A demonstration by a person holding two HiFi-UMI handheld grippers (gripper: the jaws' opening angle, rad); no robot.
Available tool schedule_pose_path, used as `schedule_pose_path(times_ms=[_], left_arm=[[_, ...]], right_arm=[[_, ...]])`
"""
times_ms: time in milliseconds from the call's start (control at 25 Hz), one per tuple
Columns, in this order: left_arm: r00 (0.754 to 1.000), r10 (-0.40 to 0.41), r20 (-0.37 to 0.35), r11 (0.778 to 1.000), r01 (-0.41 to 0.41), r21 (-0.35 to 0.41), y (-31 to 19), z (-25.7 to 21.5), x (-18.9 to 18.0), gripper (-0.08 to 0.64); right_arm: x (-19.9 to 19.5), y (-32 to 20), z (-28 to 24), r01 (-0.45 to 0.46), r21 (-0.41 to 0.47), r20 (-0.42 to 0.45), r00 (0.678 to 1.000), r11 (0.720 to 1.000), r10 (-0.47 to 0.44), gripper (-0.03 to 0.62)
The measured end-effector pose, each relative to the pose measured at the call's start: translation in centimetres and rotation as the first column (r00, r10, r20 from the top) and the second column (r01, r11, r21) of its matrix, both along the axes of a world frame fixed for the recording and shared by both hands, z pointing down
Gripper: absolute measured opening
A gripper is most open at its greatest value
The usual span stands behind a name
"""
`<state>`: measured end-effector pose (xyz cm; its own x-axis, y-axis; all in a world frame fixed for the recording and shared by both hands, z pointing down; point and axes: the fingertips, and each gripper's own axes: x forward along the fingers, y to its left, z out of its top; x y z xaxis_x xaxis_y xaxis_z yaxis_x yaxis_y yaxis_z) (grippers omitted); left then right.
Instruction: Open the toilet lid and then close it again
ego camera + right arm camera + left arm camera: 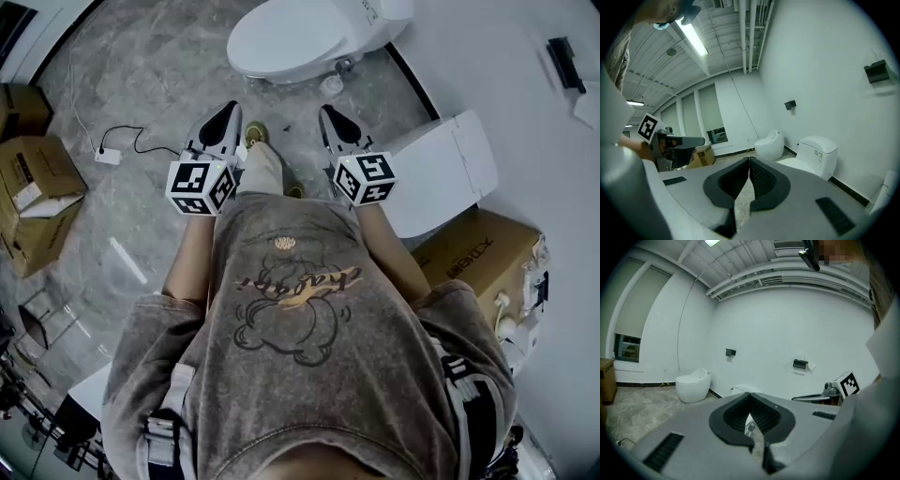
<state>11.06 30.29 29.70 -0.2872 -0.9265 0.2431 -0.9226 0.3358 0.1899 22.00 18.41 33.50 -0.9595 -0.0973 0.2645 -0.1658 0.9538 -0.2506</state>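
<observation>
The white ceramic toilet (281, 42) stands against the wall ahead of the person. Its smooth white oval lid (267, 36) lies flat down over the bowl, and nothing touches it. The left hand-held gripper (228, 112) and the right hand-held gripper (330, 116) are held up in front of the person's chest, well short of the toilet and aimed roughly toward it. Each has its jaws pressed together with nothing between them.

With the lid down and both tools away from it, the pictures cannot say whether the lift is yet to come or the whole open-and-close is done. Either way, no part of the work is in hand at this moment. If the lift is ahead, I judge it calls for a step closer to the toilet and a jaw tip worked under the lid's front edge.

In front of the toilet the grey marbled floor (159, 75) is open, so nothing blocks the approach. To the toilet's left as the person faces it, a small white plug box with a thin black cable (106, 156) lies off the direct path. Brown cardboard boxes (33, 187) stand farther out that way. Near the toilet's right stands a white rectangular fixture (450, 173), with a brown cardboard carton (483, 258) behind it. A second, egg-shaped white toilet (769, 144) stands beyond the first along the wall.
</observation>
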Motion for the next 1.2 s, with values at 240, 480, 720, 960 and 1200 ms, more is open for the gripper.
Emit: schedule_pose_path(times_ms=[240,480,720,960,1200], left_arm=[[0.999,0.017,-0.037,0.999,-0.018,-0.031,-4.0,4.9,-6.0,0.009],[0.997,0.021,-0.069,0.995,-0.027,-0.095,-7.7,13.0,-11.3,0.008],[0.995,0.032,-0.094,0.988,-0.046,-0.151,-10.4,23.4,-14.8,0.008],[0.992,0.048,-0.115,0.98,-0.07,-0.188,-13.0,35.8,-17.5,0.009],[0.987,0.017,-0.158,0.977,-0.051,-0.208,-14.1,46.4,-18.7,0.008]], right_arm=[[-5.9,-3.0,4.3,0.002,-0.019,-0.033,0.999,1.0,-0.002,0.029],[-11.5,-6.4,11.8,0.013,-0.03,-0.082,0.996,0.999,-0.015,0.028],[-15.8,-7.9,21.8,0.055,-0.044,-0.142,0.988,0.998,-0.06,0.028],[-18.6,-10.1,33.9,0.048,-0.071,-0.175,0.983,0.996,-0.06,0.028],[-20.4,-11.0,43.4,0.002,-0.1,-0.203,0.979,0.995,-0.023,0.028]])
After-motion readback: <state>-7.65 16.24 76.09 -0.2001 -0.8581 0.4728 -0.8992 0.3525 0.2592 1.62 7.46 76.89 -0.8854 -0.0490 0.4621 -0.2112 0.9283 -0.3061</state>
